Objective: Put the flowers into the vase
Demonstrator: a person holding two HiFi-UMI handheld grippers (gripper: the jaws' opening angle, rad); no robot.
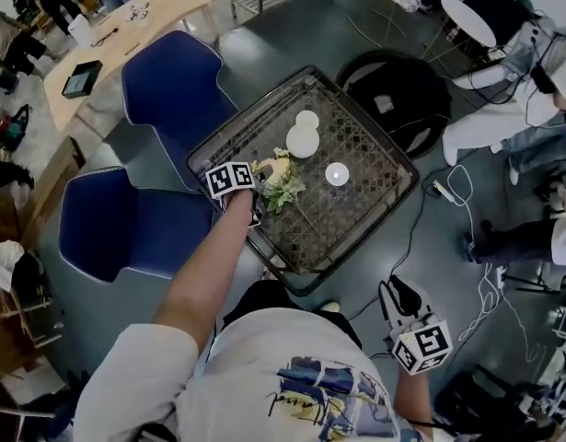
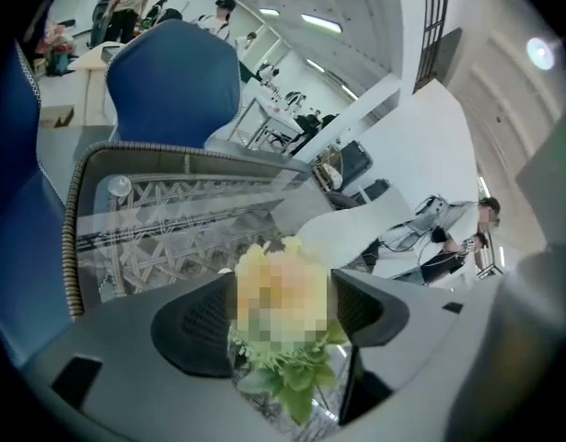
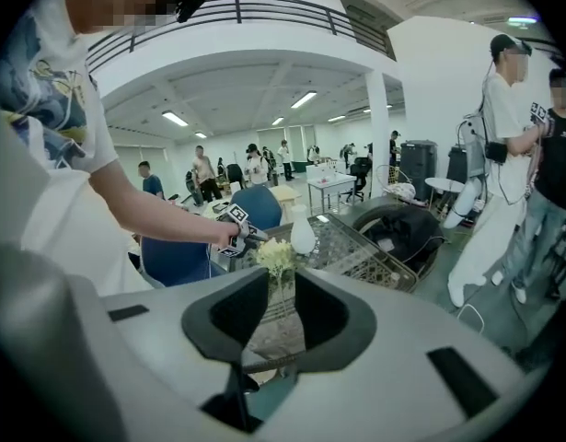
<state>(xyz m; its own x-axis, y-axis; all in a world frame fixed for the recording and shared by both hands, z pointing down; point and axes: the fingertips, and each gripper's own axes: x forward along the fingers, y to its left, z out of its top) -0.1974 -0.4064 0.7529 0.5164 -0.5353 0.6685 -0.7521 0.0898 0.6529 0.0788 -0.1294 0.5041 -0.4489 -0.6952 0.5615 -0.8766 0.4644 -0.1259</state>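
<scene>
A bunch of cream-yellow flowers (image 1: 283, 188) with green leaves lies on the wicker-topped glass table (image 1: 404, 168). My left gripper (image 1: 259, 193) is right at the bunch. In the left gripper view the flowers (image 2: 283, 302) sit between its wide open jaws, and the pads stand clear of them. The white vase (image 1: 302, 141) stands upright just beyond, also seen in the left gripper view (image 2: 356, 233). My right gripper (image 1: 398, 297) hangs off the table at the lower right, jaws a little open with nothing between them. Its view shows the flowers (image 3: 275, 254) and vase (image 3: 303, 236) far ahead.
A small round white cup (image 1: 337, 174) stands on the table right of the flowers. Two blue chairs (image 1: 172, 90) (image 1: 117, 224) stand left of the table. A black round cushion (image 1: 393, 90) and cables (image 1: 457, 191) lie on the floor. People stand at the right (image 3: 503, 155).
</scene>
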